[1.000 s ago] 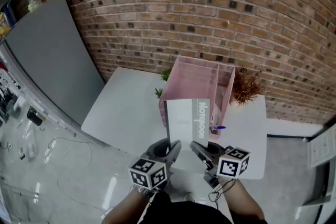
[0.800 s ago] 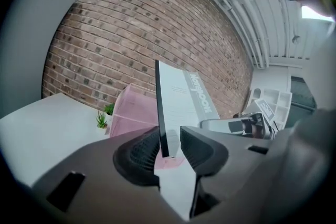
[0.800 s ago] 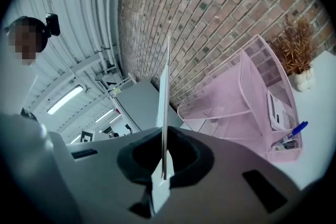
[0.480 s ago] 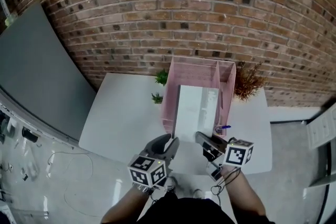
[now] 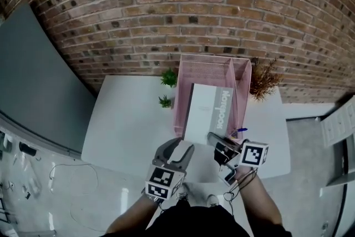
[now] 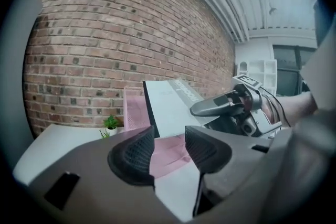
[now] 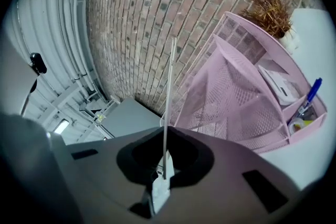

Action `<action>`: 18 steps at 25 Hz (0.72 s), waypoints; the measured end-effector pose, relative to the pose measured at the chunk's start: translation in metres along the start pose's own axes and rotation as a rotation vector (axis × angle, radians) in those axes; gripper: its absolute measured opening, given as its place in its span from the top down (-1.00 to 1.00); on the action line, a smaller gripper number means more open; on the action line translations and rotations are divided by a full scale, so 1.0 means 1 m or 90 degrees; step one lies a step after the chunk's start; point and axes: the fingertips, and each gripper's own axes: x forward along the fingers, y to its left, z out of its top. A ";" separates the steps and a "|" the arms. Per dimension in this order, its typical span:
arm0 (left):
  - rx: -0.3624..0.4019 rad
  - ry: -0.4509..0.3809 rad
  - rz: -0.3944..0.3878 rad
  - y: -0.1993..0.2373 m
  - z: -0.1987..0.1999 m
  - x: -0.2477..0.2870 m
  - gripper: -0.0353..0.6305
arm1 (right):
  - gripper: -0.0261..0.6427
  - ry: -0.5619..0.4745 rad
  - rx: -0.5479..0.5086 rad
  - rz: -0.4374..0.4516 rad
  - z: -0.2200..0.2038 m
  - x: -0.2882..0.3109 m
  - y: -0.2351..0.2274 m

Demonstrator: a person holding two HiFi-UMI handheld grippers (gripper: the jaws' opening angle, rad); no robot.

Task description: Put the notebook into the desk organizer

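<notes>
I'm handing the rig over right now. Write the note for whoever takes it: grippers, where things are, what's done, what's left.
Left gripper: jaws opening, gripping nothing, clear of the notebook.
Right gripper: shut on the notebook's near edge.
Notebook: tilted, far end in the organizer's large compartment, near end sticking out at the front.
Done: notebook brought to the organizer and partly in.
Left: probably slide it fully in, then open the right gripper.
</notes>
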 end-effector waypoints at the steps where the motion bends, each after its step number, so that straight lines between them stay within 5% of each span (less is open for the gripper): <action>1: 0.021 -0.002 0.003 0.000 0.001 0.001 0.38 | 0.89 0.000 0.009 -0.001 0.000 0.002 -0.002; 5: 0.078 -0.007 0.009 -0.001 0.001 0.003 0.38 | 0.88 0.000 0.050 -0.004 -0.002 0.009 -0.009; 18: 0.090 -0.026 -0.017 -0.004 -0.003 0.006 0.38 | 0.86 0.000 0.089 -0.022 0.000 0.026 -0.023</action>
